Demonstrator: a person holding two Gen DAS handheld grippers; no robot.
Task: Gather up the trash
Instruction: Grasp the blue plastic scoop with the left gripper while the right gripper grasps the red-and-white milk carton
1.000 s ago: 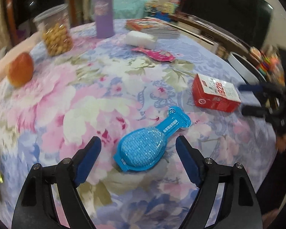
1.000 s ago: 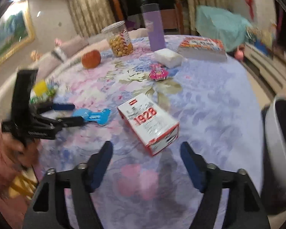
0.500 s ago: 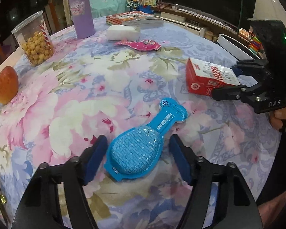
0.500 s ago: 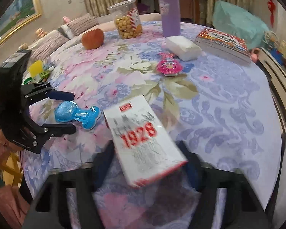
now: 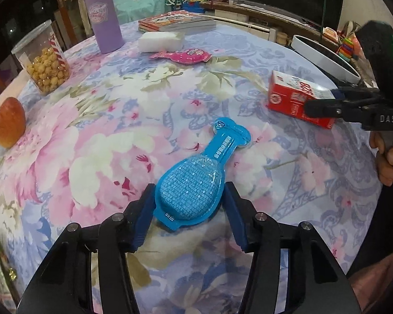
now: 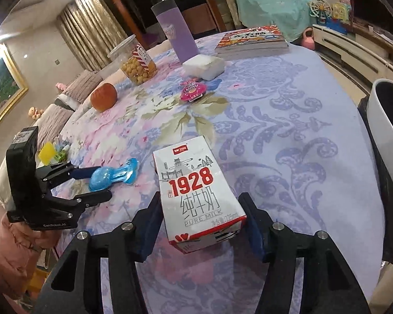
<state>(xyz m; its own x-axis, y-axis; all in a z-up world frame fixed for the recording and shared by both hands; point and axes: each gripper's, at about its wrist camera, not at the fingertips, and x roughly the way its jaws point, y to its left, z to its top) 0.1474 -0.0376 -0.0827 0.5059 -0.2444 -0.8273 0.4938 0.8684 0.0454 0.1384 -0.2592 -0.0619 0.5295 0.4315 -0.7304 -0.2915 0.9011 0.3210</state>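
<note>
A blue spoon-shaped blister package [image 5: 194, 183] lies on the flowered tablecloth [image 5: 104, 136]. My left gripper [image 5: 188, 191] is closing around its wide end, and both blue pads touch the package's rim. The right wrist view shows the same package [image 6: 112, 176] inside the left gripper [image 6: 103, 183]. A red and white milk carton [image 6: 196, 188] marked 1928 lies on its side with my right gripper [image 6: 201, 198] shut on its near end. From the left wrist view, the carton [image 5: 288, 96] sits at the table's right edge inside the right gripper [image 5: 321, 100]. A pink wrapper [image 5: 186, 55] lies farther back.
An apple [image 5: 9, 123], a snack jar [image 5: 44, 60], a purple tumbler [image 5: 103, 21], a white tissue pack [image 5: 161, 40] and books [image 5: 178, 22] stand along the far side. A white bin [image 6: 385, 130] with a dark liner stands beside the table's right edge. Yellow-green wrappers [image 6: 52, 151] lie at the left edge.
Both grippers' jaws have narrowed. The left pads have come in onto the blue package's sides. The right gripper has moved forward over the milk carton and shut on it.
</note>
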